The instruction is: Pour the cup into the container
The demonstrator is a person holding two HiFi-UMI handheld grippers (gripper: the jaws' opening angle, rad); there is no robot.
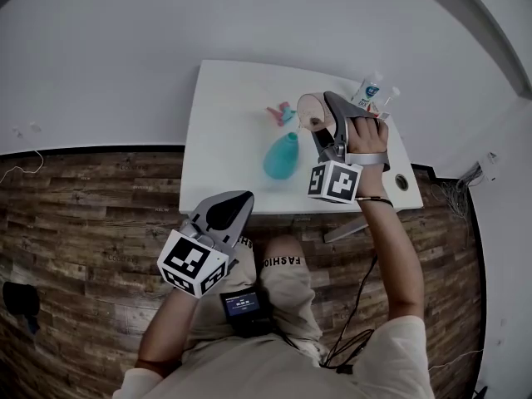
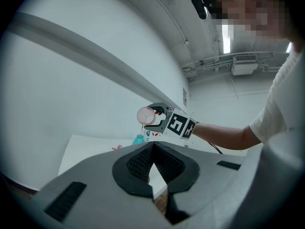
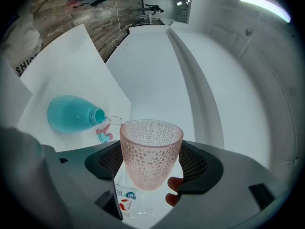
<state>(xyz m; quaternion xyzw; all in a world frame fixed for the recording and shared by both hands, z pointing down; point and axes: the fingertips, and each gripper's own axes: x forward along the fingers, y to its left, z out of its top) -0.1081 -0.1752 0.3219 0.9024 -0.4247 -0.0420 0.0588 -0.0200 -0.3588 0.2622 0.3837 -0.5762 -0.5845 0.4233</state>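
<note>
Since the pour depends on the lip meeting a narrow neck, I start with the pink dimpled cup [image 3: 151, 147]. It is pinched across its body between the pads of the right gripper [image 3: 152, 168], and it sits crosswise to the jaws, so rolling the wrist tips it. In the head view the cup is tipped well over above the white table [image 1: 220, 98]. Its mouth is turned towards the teal container [image 3: 71, 113], which stands just beside and below it, on my left of the cup. The container's neck points towards the cup's rim. Between the rim and the neck I can make out what looks like a thin clear stream, though the right gripper view is too distorted for me to be sure it lands inside. A small pink thing [image 3: 103, 135] lies on the table near the container's neck.

The left gripper [image 2: 152, 149] is well back from the table, near my lap. Its jaws are pressed together on nothing, so the right hand does this job alone.
</note>
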